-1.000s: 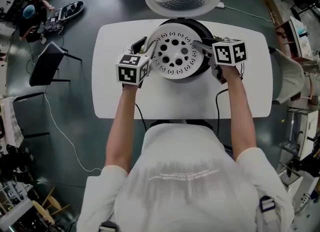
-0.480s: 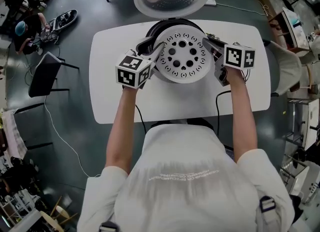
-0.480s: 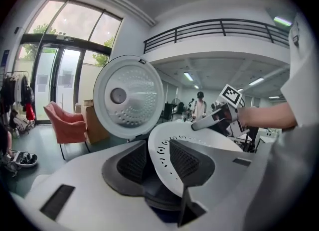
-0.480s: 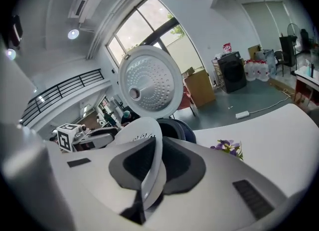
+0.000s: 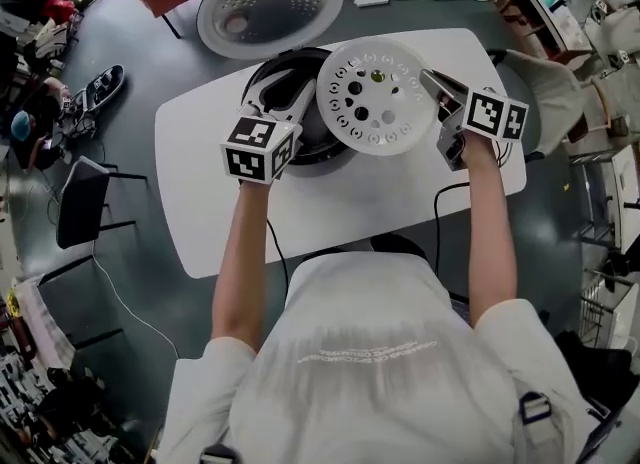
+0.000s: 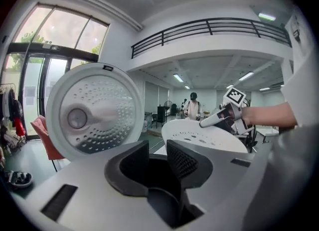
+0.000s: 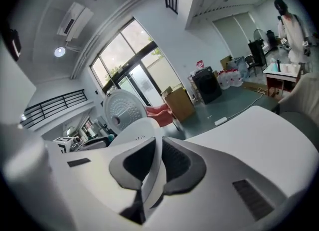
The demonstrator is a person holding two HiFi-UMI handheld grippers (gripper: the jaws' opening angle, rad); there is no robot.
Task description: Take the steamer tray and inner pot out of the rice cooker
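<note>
Standing at the white counter [image 5: 340, 202], the person stretches both bare forearms out ahead, a tool in each hand. On the left, the left forearm [image 5: 240, 252] runs almost straight forward to the left tool [image 5: 290, 92], which slopes gently downward with its tip over the near-left part of the black rice cooker [image 5: 305, 150]. Whether it touches the cooker I cannot tell. Its jaws have just been closing, but they stand a moderate way apart with nothing between them. Through the empty gap, that tool's own view looks at the cooker's lid [image 5: 268, 7], which stands swung open at the far side with its dimpled inner face turned toward the person.

Further right is the steamer tray [image 5: 385, 102], a white disc pierced with round holes. It is out of the cooker's mouth and held in the air, roughly level. From above it overlaps the cooker's right edge and hangs over the counter beside it.

On the right, the right forearm [image 5: 490, 222] angles slightly inward to the right tool [image 5: 435, 84], which also tips gently downward and points in toward the tray from its right side. Its jaws have just been closing, and they now stand narrow, pinching the tray's thin rim between the dark pads. A black cable [image 5: 436, 202] lies on the counter just left of that forearm.
</note>
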